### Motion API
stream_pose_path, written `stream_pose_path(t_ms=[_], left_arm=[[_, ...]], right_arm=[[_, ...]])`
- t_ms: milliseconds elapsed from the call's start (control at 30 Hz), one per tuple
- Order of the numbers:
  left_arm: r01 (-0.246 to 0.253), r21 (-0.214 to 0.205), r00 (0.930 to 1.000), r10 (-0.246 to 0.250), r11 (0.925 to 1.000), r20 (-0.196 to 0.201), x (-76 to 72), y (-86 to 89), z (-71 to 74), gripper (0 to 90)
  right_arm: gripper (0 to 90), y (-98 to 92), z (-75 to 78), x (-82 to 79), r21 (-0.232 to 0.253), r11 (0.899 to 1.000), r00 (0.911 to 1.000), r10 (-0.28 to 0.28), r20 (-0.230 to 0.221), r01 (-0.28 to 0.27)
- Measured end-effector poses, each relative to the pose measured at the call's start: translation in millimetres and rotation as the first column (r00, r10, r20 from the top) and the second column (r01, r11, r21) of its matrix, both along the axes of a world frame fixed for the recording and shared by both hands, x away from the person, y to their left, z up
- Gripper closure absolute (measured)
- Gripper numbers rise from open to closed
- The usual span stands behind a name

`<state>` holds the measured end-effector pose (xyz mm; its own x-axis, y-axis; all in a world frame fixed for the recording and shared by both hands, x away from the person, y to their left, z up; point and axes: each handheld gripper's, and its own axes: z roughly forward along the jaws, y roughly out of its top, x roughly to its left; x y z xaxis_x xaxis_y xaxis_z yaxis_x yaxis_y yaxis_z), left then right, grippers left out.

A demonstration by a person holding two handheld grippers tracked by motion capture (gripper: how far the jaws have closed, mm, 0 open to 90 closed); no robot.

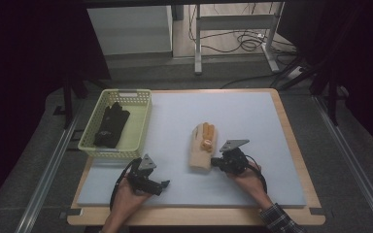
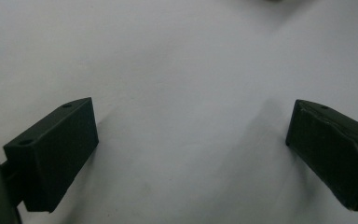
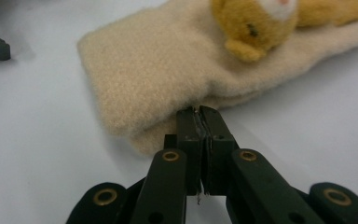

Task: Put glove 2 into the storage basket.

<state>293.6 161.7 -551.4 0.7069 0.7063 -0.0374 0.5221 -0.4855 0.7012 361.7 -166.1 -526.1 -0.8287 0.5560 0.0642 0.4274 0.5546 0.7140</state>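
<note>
A pale blue mat point(image 1: 243, 121) covers a wooden table point(image 1: 298, 160). Near the centre of the mat, slightly toward four o'clock, lies a cream fleece mitten point(image 1: 201, 150) with an orange plush animal figure point(image 1: 207, 144) sewn on top; its cuff points back toward the person, its fingertip end toward twelve o'clock.

The right gripper point(image 1: 215, 162) sits just at the three o'clock side of the cuff. In the right gripper view its jaws are pressed together, tips right at the folded edge of the mitten point(image 3: 168, 79). Whether a thin pinch of fleece is caught between them is hard to tell, because the tips meet exactly where the fabric begins; it looks more like a touch than a firm hold.

The left gripper point(image 1: 164, 185) rests low on the mat at about seven o'clock from the mitten, well apart from it, its jaws spread wide over bare mat.

At ten o'clock stands a pale green basket point(image 1: 141, 127) holding a dark glove point(image 1: 111, 125).

The step in hand seems to be taking hold of the mitten by its cuff. The next move probably calls for confirming the grip, lifting, and carrying the mitten toward the basket.
</note>
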Motion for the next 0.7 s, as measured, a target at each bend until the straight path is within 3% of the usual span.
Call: stream_pose_path(t_ms=[700], left_arm=[[-0.001, -0.001, 1.0, 0.001, 1.0, 0.0, 0.0, 0.0, 0.0, 2.4]], right_arm=[[81.5, 42.3, -5.5, 3.7, 0.009, 0.999, 0.9993, 0.035, 0.01, -0.035]])
